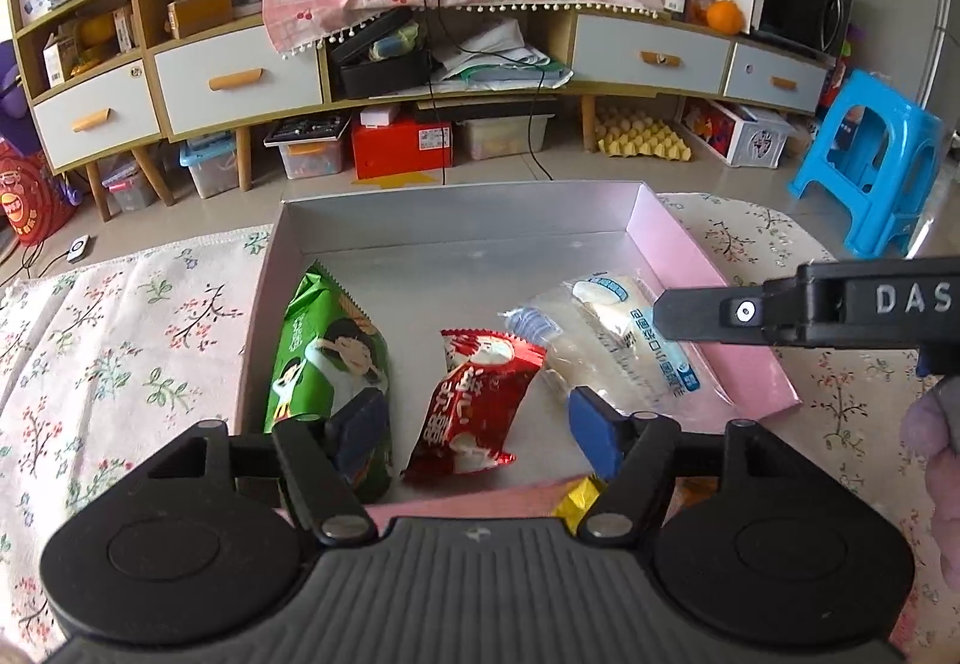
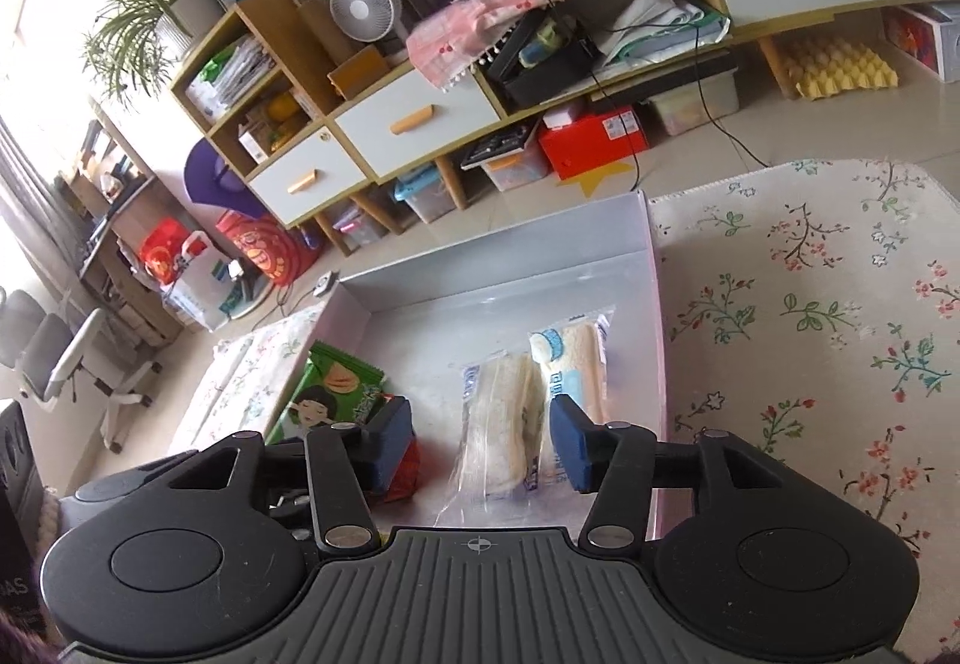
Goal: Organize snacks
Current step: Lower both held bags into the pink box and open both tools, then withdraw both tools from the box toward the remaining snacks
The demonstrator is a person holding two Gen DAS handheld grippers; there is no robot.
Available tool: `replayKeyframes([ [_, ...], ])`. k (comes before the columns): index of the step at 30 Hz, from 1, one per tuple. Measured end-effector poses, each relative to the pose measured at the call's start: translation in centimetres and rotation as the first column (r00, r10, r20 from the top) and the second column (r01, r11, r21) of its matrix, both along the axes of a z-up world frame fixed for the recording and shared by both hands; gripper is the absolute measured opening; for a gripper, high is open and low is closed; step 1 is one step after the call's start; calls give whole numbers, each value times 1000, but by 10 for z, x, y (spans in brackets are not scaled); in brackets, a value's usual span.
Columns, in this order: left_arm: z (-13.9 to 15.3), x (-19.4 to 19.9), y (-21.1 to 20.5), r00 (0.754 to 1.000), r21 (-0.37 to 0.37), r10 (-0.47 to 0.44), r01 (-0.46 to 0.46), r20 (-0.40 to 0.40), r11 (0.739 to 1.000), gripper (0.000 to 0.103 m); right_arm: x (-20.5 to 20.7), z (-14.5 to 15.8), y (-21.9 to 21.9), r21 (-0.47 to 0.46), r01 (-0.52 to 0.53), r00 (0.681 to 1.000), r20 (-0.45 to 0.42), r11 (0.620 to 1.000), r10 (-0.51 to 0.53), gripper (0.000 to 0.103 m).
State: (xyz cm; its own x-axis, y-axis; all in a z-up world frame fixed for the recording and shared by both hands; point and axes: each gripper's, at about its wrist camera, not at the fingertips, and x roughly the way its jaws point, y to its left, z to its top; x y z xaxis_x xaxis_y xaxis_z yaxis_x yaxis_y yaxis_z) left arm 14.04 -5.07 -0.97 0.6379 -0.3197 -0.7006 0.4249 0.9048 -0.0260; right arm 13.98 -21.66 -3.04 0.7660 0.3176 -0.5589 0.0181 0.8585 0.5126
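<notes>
A shallow pink box with a grey inside [image 1: 456, 256] [image 2: 420, 298] lies on the flowered cloth. In it lie a green snack bag [image 1: 324, 358] [image 2: 336, 394], a red snack packet [image 1: 474, 400] [image 2: 403, 475] and two clear packs of white bread [image 1: 624, 340] [image 2: 540, 400]. My left gripper [image 1: 474, 436] is open and empty above the red packet. My right gripper [image 2: 480, 439] is open and empty above the bread packs; its side also shows in the left wrist view [image 1: 810, 310]. A yellow wrapper [image 1: 576, 502] peeks out at the box's near edge.
The flowered cloth [image 1: 120, 340] [image 2: 810, 316] spreads on both sides of the box. Beyond are a low cabinet with drawers [image 1: 240, 81], storage boxes on the floor [image 1: 402, 141] and a blue plastic stool [image 1: 876, 159].
</notes>
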Motion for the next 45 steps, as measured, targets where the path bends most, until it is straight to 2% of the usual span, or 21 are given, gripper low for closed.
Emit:
replayKeyframes([
  [5,9,-13,8,1000,-7,15,-15,-8,1000,80,-15,14,1,-10,-4,1000,0,1000,4,67],
  [9,18,-25,14,1000,-3,24,-24,-12,1000,90,-27,31,11,-93,-17,1000,-9,996,16,74],
  [12,23,-31,20,999,-10,30,-30,-21,999,95,-35,40,19,-136,-32,999,-22,990,29,77],
  [16,24,-40,27,998,-1,44,-44,-51,999,99,-50,48,32,-175,-48,998,-51,983,39,87],
  [18,21,-44,30,996,12,51,-50,-73,999,102,-57,50,37,-182,-53,997,-67,982,41,87],
  [24,11,-55,37,992,44,57,-52,-109,998,102,-76,45,39,-169,-48,994,-109,984,30,89],
  [28,5,-64,46,995,32,38,-36,-94,999,103,-84,35,36,-173,-47,992,-127,984,25,89],
  [32,-4,-70,52,993,10,33,-32,-113,999,103,-88,27,33,-180,-49,989,-148,983,22,89],
  [35,-9,-77,52,993,23,10,-8,-119,1000,102,-92,23,30,-181,-43,988,-157,983,15,89],
  [40,-17,-90,55,996,16,-23,24,-87,1000,102,-100,14,32,-237,-56,986,-167,970,16,89],
  [45,-22,-96,50,994,-11,-45,44,-102,999,102,-106,0,35,-307,-77,977,-213,949,10,89],
])
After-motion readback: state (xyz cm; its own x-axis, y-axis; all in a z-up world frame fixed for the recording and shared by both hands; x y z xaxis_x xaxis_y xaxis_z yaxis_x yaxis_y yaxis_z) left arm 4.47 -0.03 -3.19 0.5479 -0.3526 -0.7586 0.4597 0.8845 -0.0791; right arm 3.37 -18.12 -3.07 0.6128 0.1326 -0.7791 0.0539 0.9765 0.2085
